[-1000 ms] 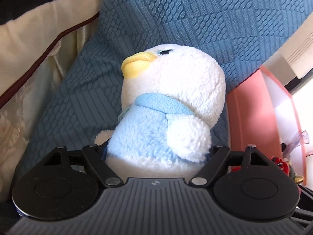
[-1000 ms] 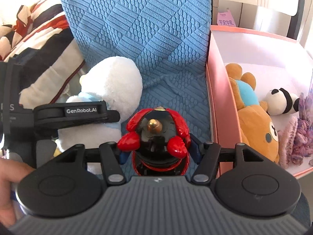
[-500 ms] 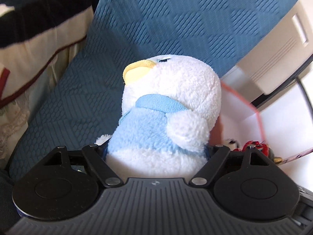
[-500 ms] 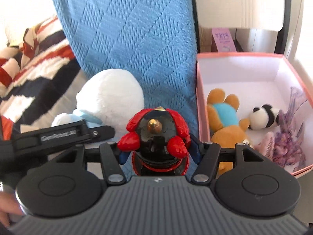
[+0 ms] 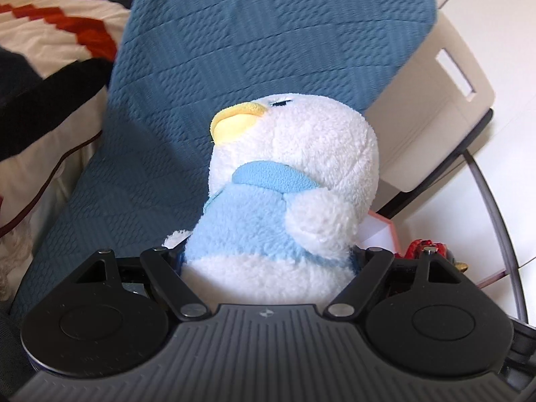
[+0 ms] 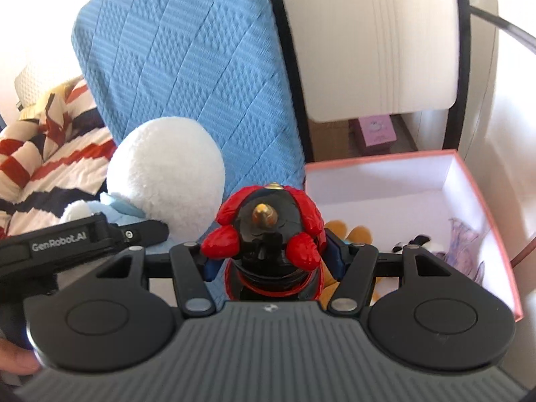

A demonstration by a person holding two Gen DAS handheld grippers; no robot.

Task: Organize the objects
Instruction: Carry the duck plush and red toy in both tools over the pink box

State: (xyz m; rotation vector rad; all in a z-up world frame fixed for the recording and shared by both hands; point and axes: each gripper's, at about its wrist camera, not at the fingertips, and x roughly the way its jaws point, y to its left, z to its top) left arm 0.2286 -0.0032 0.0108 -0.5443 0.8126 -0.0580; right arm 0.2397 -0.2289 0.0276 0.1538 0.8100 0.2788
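A white and light-blue plush penguin (image 5: 288, 194) with a yellow beak sits between the fingers of my left gripper (image 5: 268, 261), which is shut on its lower body. My right gripper (image 6: 271, 261) is shut on a red and black toy figure (image 6: 268, 231) with a gold knob on top. Both toys hang in the air. In the right wrist view the penguin (image 6: 167, 174) is to the left, with one black finger (image 6: 144, 231) of the left gripper under it. A pink box (image 6: 482, 201) with a white inside lies below and to the right.
The box holds a brown bear plush (image 6: 355, 234), a small panda (image 6: 415, 244) and a purple fluffy item (image 6: 469, 248). A blue quilted cushion (image 6: 187, 67) stands behind both toys. A striped blanket (image 5: 50, 26) lies left, and a white chair back (image 6: 375, 50) is behind the box.
Both grippers have risen with their toys still held. The cushion's top edge and the white chair have come into view, and the pink box now sits lower, seen more from above.
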